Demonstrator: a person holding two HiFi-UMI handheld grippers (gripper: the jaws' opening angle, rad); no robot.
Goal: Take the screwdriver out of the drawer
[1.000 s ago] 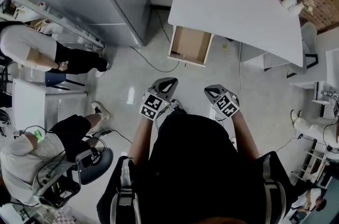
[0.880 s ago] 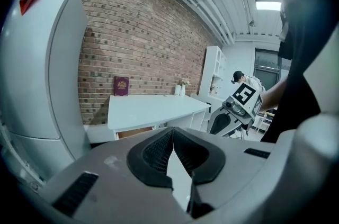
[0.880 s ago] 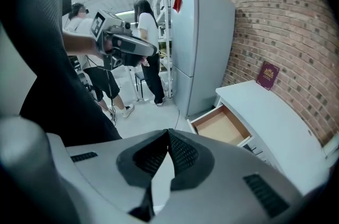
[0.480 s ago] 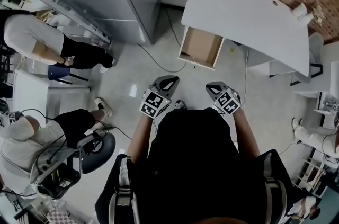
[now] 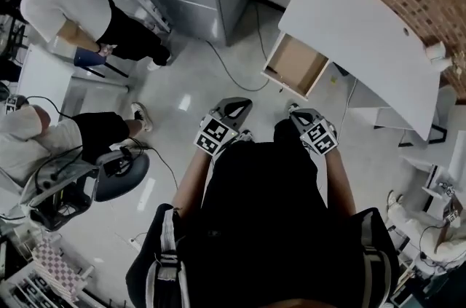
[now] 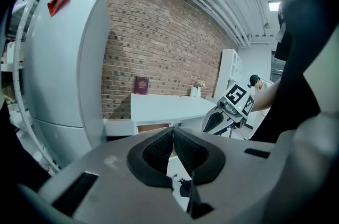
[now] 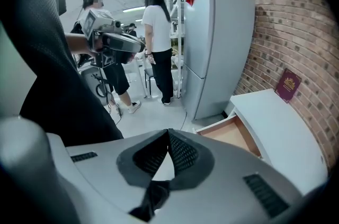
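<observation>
Well back from the target: approach stage, nothing retrieved yet.
Left gripper (image 5: 234, 107) and right gripper (image 5: 295, 113) are both clenched on nothing, well apart from the open drawer (image 5: 295, 65) of the white desk (image 5: 364, 44). No screwdriver shows on the drawer's visible floor, so reaching, grasping and lifting out are all still to do.

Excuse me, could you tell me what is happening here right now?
A person stands facing a white desk whose drawer is pulled open. The left claw and right claw are both shut and empty, held close to the body, well short of the drawer. No screwdriver shows from here.
</observation>
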